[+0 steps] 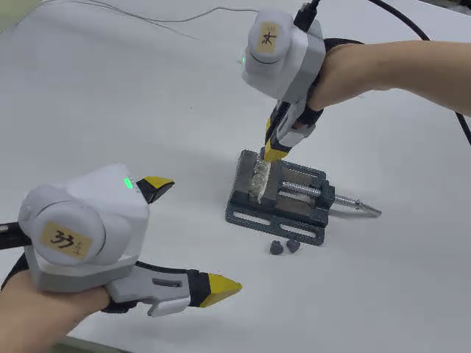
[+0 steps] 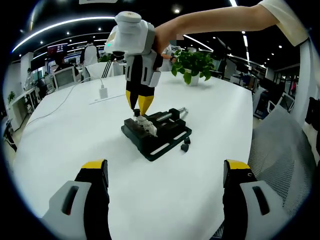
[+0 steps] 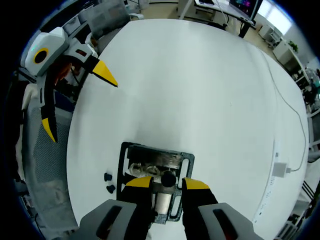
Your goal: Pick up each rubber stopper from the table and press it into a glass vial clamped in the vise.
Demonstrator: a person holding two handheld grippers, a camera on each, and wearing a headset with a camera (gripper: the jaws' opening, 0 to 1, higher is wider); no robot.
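Note:
A dark vise (image 1: pixel 283 198) stands on the white table and clamps clear glass vials (image 1: pixel 259 176). My right gripper (image 1: pixel 274 153) points down at the vials, shut on a black rubber stopper (image 3: pixel 168 177) that sits over the vials (image 3: pixel 145 170) between its yellow tips (image 3: pixel 167 181). Two loose stoppers (image 1: pixel 284 247) lie just in front of the vise, also seen as stoppers (image 3: pixel 109 182) and stoppers (image 2: pixel 185 146). My left gripper (image 1: pixel 193 235) hovers open and holds nothing at the near left, well apart from the vise (image 2: pixel 155 132); its jaws (image 2: pixel 165 170) are spread wide.
The vise screw handle (image 1: pixel 357 204) sticks out to the right. A cable (image 1: pixel 147 18) runs across the far table. A white charger block (image 2: pixel 103 92) lies behind the vise. A potted plant (image 2: pixel 192 64) stands at the far edge. A mesh chair (image 2: pixel 280 150) is at the right.

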